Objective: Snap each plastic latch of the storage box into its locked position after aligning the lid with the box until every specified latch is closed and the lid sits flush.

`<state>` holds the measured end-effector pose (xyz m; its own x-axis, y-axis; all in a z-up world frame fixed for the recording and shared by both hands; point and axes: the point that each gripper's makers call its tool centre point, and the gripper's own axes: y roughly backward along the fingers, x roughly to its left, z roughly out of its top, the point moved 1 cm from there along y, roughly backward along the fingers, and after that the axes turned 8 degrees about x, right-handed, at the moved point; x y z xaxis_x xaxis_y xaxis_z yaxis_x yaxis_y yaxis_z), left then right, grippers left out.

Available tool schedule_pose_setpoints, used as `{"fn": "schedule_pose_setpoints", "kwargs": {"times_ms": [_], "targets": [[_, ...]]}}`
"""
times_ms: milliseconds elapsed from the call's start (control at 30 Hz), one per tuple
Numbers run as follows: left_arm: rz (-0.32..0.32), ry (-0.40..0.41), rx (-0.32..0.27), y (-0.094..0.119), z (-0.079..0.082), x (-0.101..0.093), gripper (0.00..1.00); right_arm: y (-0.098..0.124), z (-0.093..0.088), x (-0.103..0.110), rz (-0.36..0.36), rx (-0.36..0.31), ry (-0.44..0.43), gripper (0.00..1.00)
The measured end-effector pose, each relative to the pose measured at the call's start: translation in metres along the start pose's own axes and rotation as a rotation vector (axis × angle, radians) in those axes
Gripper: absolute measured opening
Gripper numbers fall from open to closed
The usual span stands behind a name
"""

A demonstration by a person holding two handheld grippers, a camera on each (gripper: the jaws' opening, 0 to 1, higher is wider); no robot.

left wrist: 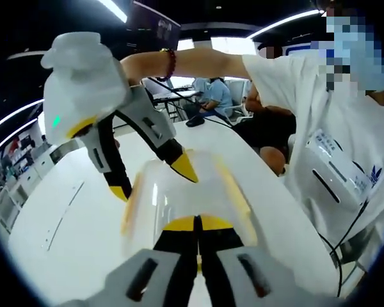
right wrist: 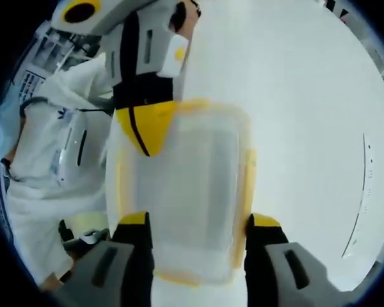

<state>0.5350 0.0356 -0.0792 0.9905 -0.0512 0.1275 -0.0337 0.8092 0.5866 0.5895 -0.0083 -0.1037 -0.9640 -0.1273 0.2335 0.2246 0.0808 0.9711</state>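
The storage box (right wrist: 182,192) lies on the white surface (right wrist: 307,96), a clear tub with its lid (right wrist: 185,185) on and yellow latches along the edges. In the right gripper view the lid looks squared to the box and roughly flush. Yellow strips run down the long sides at 9 and 3 o'clock and along the near end at 6 o'clock, but the blur does not let me tell which latches are snapped down. My judgement is that aligning is done and latching is under way, with the end latches the likely remaining work.

The right hand-held gripper (right wrist: 198,233) is spread wide, its two yellow-tipped jaws straddling the near end of the box, one on each long side; whether they touch the plastic I cannot tell. The left hand-held gripper (left wrist: 198,224) has its jaws closed together with nothing between them, tips pressing on or just over the box end (left wrist: 185,192).

The left gripper view gives what the other lacks: the right hand-held gripper (left wrist: 155,179) seen from outside, jaws apart above the box at 11 o'clock, the person (left wrist: 345,147) in a white top at 3 o'clock, and seated people (left wrist: 214,96) behind. The right gripper view alone gives the full lid outline from above and the left hand-held gripper's (right wrist: 147,131) yellow tip at the far left corner, 11 o'clock.
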Motion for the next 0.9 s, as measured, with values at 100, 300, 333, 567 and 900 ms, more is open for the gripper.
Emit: {"fn": "schedule_pose_setpoints", "kwargs": {"times_ms": [100,300,333,567,900], "targets": [[0.0,0.001,0.0,0.0,0.0,0.0,0.0,-0.001,0.0,0.001,0.002,0.012,-0.001,0.49],[-0.006,0.007,-0.007,0.0,-0.001,0.002,0.0,-0.001,-0.001,-0.003,0.022,0.043,-0.005,0.49],[-0.009,0.008,-0.011,-0.001,-0.001,0.003,0.0,-0.002,-0.001,-0.003,0.021,0.046,-0.01,0.49],[-0.011,0.003,-0.015,-0.003,0.002,0.006,0.0,0.0,-0.005,-0.004,0.048,0.034,-0.003,0.48],[-0.012,0.008,-0.021,-0.002,0.011,0.001,0.0,0.006,-0.008,0.003,0.077,0.014,0.013,0.46]]}}
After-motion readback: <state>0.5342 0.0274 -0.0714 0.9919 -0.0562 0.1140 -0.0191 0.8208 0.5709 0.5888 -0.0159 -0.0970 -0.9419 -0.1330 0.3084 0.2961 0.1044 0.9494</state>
